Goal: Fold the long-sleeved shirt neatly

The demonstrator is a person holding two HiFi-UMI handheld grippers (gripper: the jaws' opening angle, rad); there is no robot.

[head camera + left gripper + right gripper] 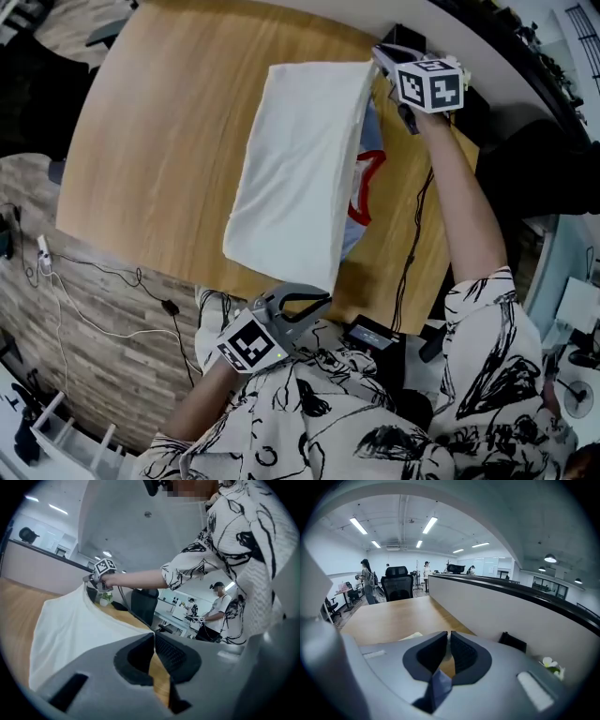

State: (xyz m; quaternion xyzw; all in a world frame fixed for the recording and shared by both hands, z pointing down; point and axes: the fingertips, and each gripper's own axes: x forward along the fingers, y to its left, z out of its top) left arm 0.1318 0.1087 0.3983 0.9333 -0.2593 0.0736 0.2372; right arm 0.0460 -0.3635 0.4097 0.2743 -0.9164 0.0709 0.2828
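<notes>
The left gripper [317, 300] pinches the near corner of the white long-sleeved shirt [295, 169], the right gripper [380, 54] the far corner (both clenched on cloth), probably to carry this edge evenly leftward.

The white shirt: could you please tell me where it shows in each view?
Head view: shirt upper centre, over the wooden table.
Left gripper view: shirt fills the left, running up from the jaws.
Right gripper view: shirt only a pale sliver left of the jaws.
Shared landmark: the wooden table.
</notes>
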